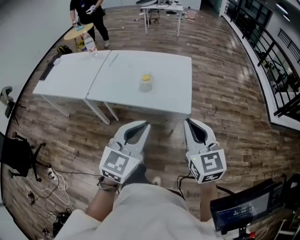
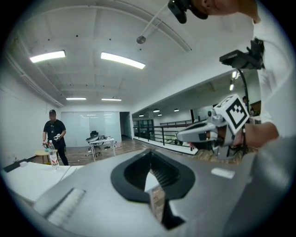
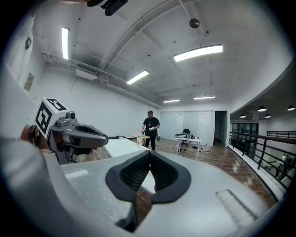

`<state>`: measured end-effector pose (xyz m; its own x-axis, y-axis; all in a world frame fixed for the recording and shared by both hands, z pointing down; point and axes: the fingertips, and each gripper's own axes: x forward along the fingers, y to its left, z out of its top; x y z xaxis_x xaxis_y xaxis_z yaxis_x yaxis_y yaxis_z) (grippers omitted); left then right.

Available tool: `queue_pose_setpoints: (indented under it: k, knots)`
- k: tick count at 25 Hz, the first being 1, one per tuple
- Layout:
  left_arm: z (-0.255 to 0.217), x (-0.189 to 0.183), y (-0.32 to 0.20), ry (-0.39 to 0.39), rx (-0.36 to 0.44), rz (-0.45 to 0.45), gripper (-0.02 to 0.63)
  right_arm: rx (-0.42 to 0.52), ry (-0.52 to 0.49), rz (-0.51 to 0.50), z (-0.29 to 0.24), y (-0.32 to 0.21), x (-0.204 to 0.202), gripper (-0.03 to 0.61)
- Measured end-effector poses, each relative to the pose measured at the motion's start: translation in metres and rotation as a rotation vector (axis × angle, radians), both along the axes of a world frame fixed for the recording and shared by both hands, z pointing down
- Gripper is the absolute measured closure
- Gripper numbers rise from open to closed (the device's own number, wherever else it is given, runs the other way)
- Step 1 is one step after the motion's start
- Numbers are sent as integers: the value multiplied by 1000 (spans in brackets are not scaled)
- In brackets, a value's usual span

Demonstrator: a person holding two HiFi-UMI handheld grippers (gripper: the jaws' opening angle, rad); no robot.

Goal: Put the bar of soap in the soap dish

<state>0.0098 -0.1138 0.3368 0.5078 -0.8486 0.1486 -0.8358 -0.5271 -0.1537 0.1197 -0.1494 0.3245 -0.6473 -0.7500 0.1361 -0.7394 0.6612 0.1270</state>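
Out on the white table (image 1: 123,77), a small yellow bar of soap (image 1: 146,77) lies against a pale translucent soap dish (image 1: 146,86); whether it rests in the dish I cannot tell. Both grippers hang over the wooden floor, short of the table's near edge, pointing toward it. My left gripper (image 1: 146,124) is shut with nothing in it, its tips meeting in its own view (image 2: 149,156). The right gripper (image 1: 186,121) also has its jaws together and empty (image 3: 149,153). Each gripper shows in the other's view, the right gripper (image 2: 203,133) and the left gripper (image 3: 79,134).
A second white table (image 1: 65,75) adjoins on the left and carries a water bottle (image 1: 90,45). A person (image 1: 89,14) stands behind it by a round stool (image 1: 78,32). A railing (image 1: 274,56) runs on the right. Cables (image 1: 49,180) and a black chair (image 1: 14,154) lie left.
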Motion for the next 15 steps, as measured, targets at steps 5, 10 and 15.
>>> queue_pose_setpoints:
  k: [5,10,15]
  knots:
    - [1,-3,25,17,-10,-10,606,-6,-5,8,1,26,1,575]
    - [2,-7,37,18,-12,5,606,-16,-9,22,5,41,-2,575]
    - [-2,-21,40,33,-5,-17,606,-17,-12,41,3,49,-7,575]
